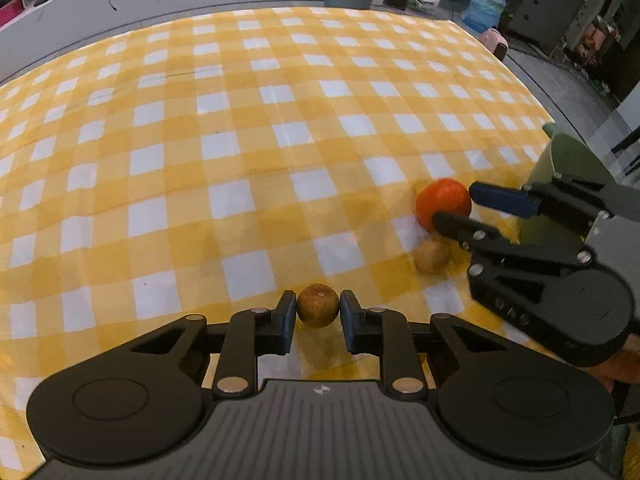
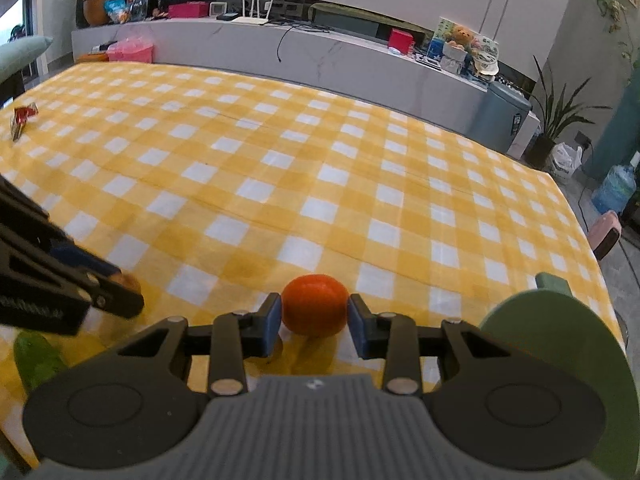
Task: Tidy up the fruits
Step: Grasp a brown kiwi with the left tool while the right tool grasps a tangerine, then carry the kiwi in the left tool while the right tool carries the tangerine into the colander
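Note:
My left gripper (image 1: 318, 306) has its blue pads against a small brown round fruit (image 1: 318, 305) and holds it just over the yellow checked tablecloth (image 1: 240, 140). My right gripper (image 2: 314, 310) has its pads touching both sides of an orange tangerine (image 2: 314, 305), which sits on the cloth. In the left wrist view the right gripper (image 1: 456, 206) straddles the tangerine (image 1: 442, 200), and a second brown fruit (image 1: 431, 256) lies just in front of it. In the right wrist view the left gripper (image 2: 120, 284) shows at the left, with its brown fruit (image 2: 130, 280) mostly hidden.
A green bowl-like container (image 2: 560, 360) stands at the table's right edge, also in the left wrist view (image 1: 560, 168). A green fruit (image 2: 38, 360) lies at the near left. A small red packet (image 2: 22, 118) lies at the far left. A grey counter (image 2: 320, 56) runs behind the table.

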The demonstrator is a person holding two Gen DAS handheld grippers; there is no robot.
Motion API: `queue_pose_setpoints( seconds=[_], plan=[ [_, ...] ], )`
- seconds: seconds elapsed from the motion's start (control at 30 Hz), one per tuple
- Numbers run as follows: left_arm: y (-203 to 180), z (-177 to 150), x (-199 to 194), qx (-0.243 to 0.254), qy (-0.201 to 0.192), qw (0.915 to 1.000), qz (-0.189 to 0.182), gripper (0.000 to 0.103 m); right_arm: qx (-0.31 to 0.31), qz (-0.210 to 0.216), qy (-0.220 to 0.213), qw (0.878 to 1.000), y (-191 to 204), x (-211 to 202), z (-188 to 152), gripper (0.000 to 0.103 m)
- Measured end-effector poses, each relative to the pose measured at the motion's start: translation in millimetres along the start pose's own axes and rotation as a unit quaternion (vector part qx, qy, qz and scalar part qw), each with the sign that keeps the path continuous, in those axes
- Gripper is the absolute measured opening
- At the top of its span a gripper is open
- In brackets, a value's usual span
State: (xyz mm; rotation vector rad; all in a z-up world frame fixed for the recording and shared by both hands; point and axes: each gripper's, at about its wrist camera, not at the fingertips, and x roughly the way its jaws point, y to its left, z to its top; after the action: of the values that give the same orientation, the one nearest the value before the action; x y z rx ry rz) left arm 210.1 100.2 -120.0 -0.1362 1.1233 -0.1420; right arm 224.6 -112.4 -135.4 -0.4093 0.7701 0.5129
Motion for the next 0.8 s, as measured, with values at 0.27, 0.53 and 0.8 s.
queue_pose_setpoints(
  seconds=[0.27,0.53,0.8],
  plan=[
    [-1,9,-11,-0.015,-0.011,0.9998,0.003,0.026,-0.018,0.009,0.013,1.0,3,10,7,0.041],
    [5,5,-27,-0.037,-0.021,0.9991,0.003,0.026,-0.012,0.014,0.024,1.0,1,14,6,0.039],
    [0,3,-60,-0.047,-0.051,0.9976,0.0,0.026,-0.019,0.012,-0.012,1.0,2,-22,13,0.038]
  ],
)
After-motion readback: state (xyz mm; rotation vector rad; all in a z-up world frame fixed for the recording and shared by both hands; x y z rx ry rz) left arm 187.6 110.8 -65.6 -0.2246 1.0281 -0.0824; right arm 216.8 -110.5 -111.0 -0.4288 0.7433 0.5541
